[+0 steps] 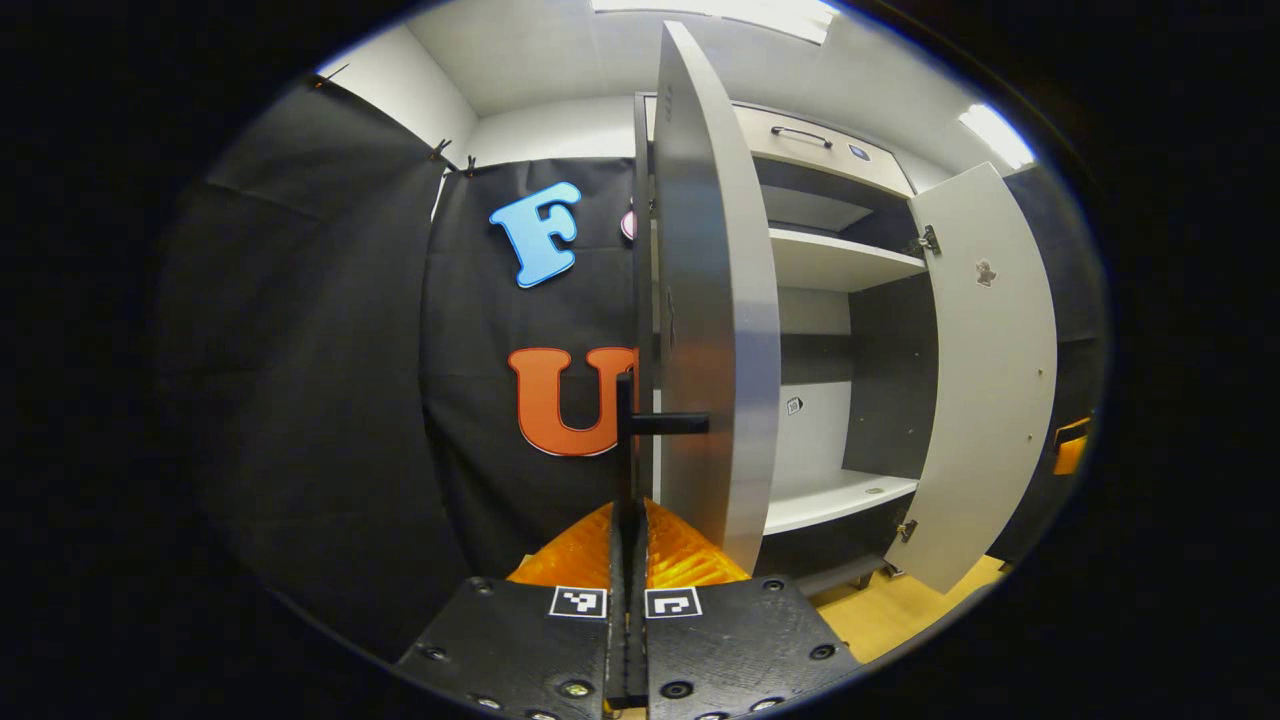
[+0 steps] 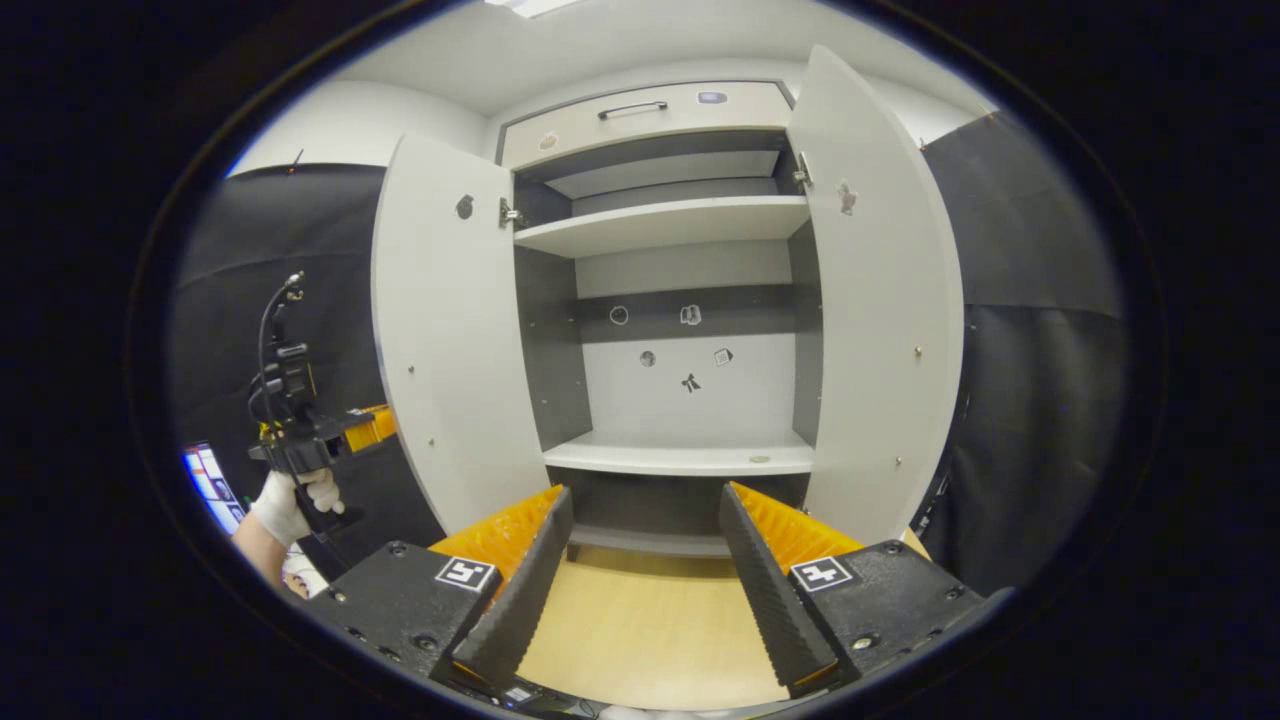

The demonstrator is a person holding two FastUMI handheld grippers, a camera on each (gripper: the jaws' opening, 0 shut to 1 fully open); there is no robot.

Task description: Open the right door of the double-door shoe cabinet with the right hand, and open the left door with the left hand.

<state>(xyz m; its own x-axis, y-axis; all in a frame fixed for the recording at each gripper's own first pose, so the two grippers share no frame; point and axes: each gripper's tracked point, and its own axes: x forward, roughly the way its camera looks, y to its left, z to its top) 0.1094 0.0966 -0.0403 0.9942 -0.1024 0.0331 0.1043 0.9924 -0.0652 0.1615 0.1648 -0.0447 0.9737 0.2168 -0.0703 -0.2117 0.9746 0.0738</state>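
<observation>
In the left gripper view, the left gripper sits at bottom centre with its jaws clamped on the left door's handle. The left door stands edge-on directly above. In the right gripper view, the right gripper has its jaws apart and empty, with the right door swung open at upper right.

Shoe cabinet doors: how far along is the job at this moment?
Done: the right door stands swung wide, and the right gripper is open and clear of it, facing the bare shelves. In hand: the left door is also swung out, with the left gripper shut on its handle. Left: seemingly only letting go of that handle.
</observation>
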